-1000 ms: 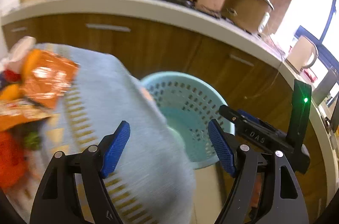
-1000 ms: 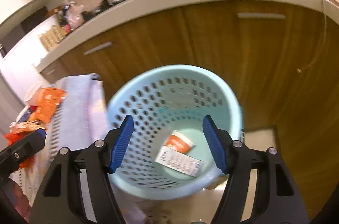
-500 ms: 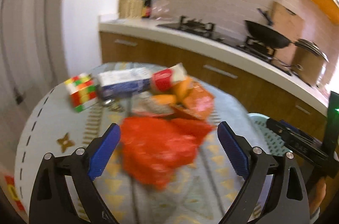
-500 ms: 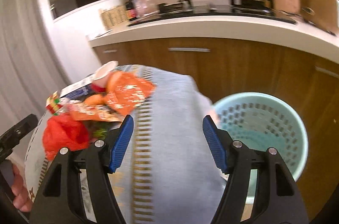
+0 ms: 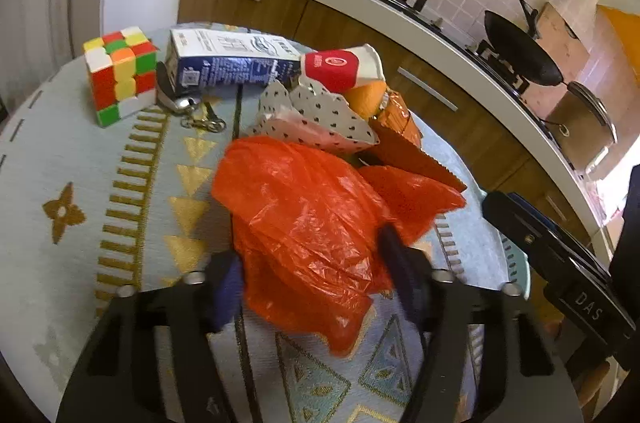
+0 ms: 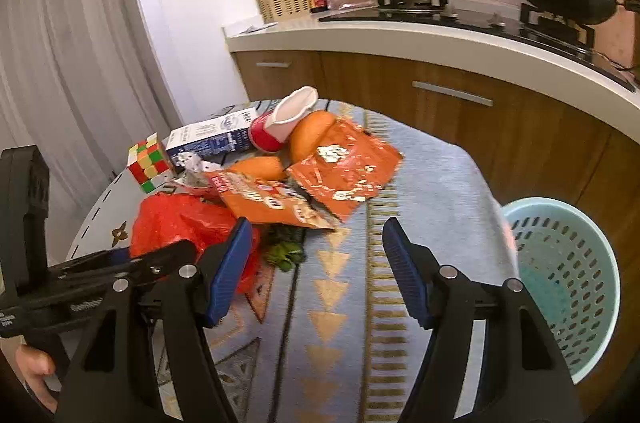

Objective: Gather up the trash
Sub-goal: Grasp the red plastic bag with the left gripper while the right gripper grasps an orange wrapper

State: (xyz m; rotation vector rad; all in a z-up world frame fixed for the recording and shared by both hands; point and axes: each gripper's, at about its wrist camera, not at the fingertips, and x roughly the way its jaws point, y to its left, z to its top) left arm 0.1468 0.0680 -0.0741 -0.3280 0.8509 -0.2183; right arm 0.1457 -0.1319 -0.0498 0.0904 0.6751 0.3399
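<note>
Trash at the frame centre, chiefly the orange plastic bag (image 5: pixel 304 223) on the desk (image 5: pixel 120 183), is judged light, soft and slippery, best pinched at a bunched fold by the left tool (image 5: pixel 316 279), whose half-open fingers flank it, while the right tool (image 6: pixel 316 267) is held wide open and empty.

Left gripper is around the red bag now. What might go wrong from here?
The red bag is loose, crumpled film between the left gripper jaws, so it may slip out. It overlaps the snack wrapper and may drag it. The basket sits below the table edge, so a carry could snag or miss.
</note>
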